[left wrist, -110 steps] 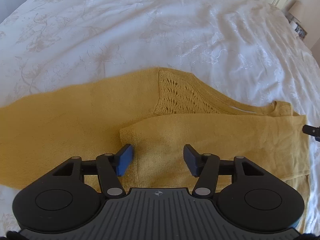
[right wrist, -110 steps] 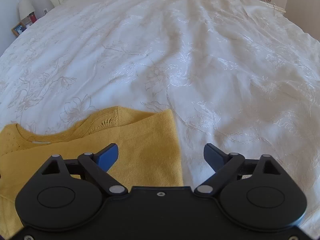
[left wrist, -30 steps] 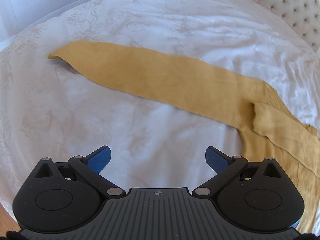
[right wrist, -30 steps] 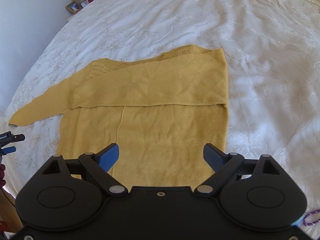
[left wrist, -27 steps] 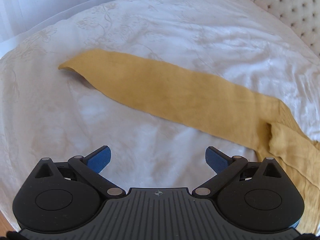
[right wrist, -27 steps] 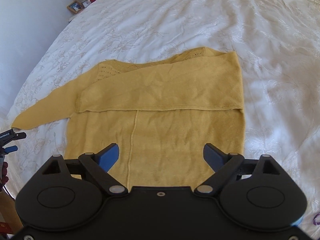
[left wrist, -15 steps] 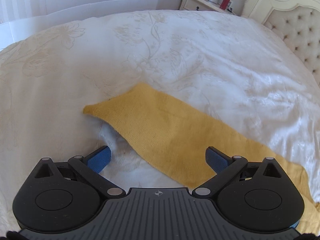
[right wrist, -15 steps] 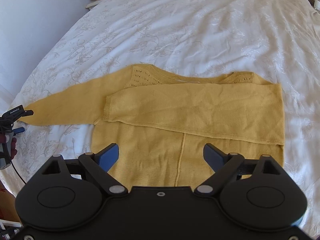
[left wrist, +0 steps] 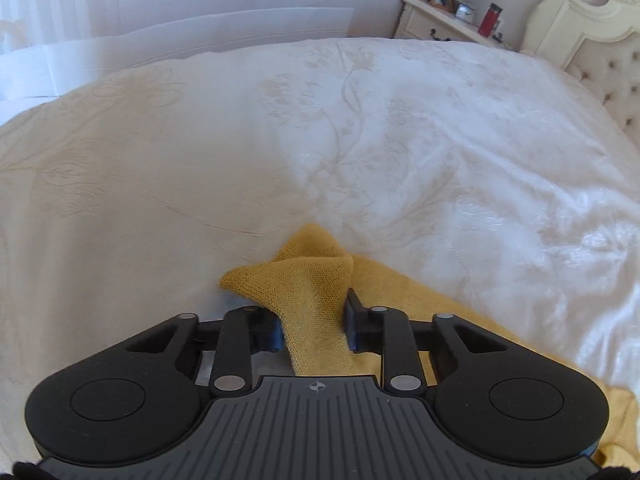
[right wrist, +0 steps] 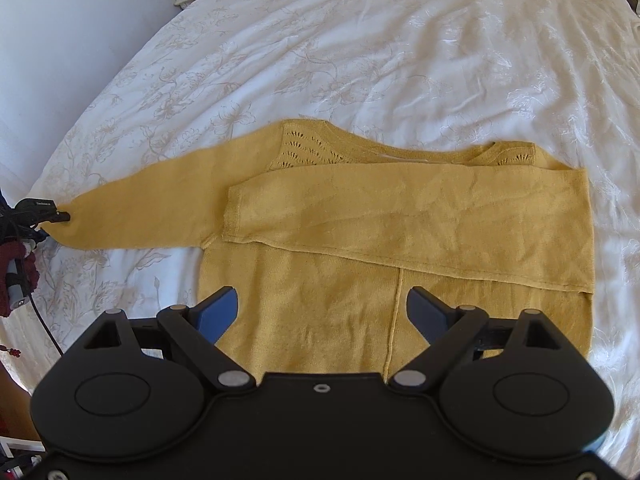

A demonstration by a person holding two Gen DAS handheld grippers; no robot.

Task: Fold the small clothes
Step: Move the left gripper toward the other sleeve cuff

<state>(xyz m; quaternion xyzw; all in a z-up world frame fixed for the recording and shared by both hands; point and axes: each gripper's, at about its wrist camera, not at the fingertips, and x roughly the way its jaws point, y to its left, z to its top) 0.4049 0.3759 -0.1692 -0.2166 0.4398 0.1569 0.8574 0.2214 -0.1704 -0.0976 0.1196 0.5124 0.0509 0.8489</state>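
A mustard-yellow knit sweater (right wrist: 360, 272) lies flat on the white bed. Its right sleeve (right wrist: 420, 220) is folded across the chest. Its left sleeve (right wrist: 160, 204) stretches straight out to the left. My left gripper (left wrist: 314, 324) is shut on the cuff (left wrist: 308, 280) of that sleeve, which bunches up between the pads; it also shows in the right wrist view (right wrist: 52, 212) at the sleeve's tip. My right gripper (right wrist: 322, 312) is open and empty, hovering above the sweater's lower hem.
The white embroidered bedspread (right wrist: 400, 40) spreads all around the sweater. A nightstand (left wrist: 452, 20) with a lamp, photo frame and red bottle stands by the tufted headboard (left wrist: 592, 52). The bed's left edge (right wrist: 24, 272) lies close to the cuff.
My left gripper moved forward onto the sleeve cuff and shut on it. My right gripper shifted left over the sweater's hem and stays open.
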